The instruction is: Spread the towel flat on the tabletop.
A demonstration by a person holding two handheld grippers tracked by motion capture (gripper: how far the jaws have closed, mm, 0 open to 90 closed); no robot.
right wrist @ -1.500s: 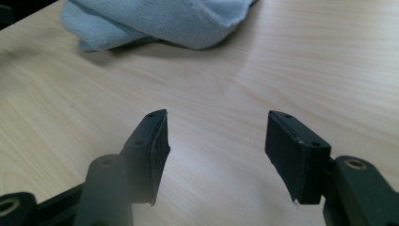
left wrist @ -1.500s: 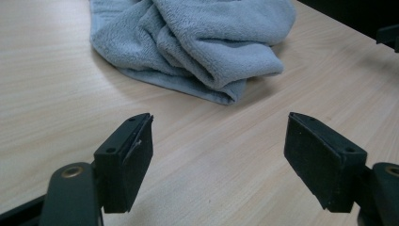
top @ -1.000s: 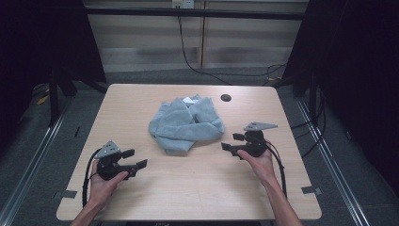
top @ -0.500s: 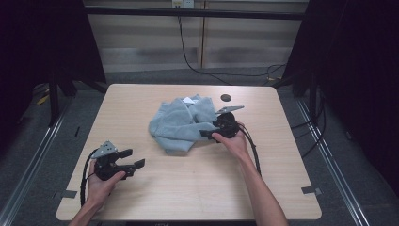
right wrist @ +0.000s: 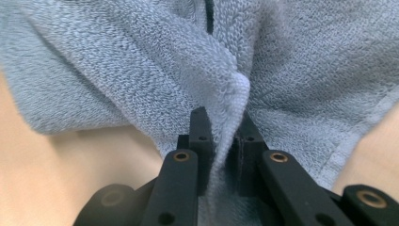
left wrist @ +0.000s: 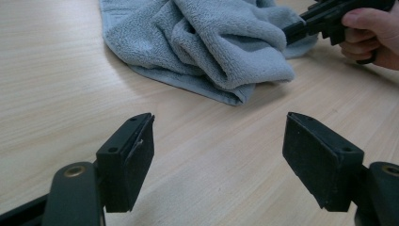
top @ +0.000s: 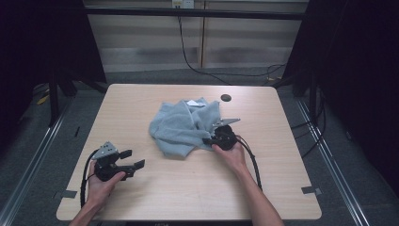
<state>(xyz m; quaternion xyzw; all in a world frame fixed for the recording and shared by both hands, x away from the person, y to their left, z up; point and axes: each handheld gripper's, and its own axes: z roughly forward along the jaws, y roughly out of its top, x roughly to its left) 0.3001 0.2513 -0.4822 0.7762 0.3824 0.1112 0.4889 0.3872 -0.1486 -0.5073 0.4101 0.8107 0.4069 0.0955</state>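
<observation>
Right gripper view shows the right hand-held gripper (right wrist: 221, 141) with its jaws just having closed, a ridge of the towel (right wrist: 141, 70) pinched between the pads. The towel lies crumpled near the middle of the desk (top: 141, 103), a little toward the far side, and the grip sits on its right edge. The pinch takes only a narrow fold of thick pile, so a quick lift may pull the cloth out. It may also catch more than one layer, in which case the towel would rise as a bundle instead of opening out. In the high view the left hand-held gripper (top: 133, 159) rests on the desk well apart from the towel, jaws wide open and empty. With nothing pinning the far side, a sideways pull would likely drag the whole heap across the desk.
</observation>
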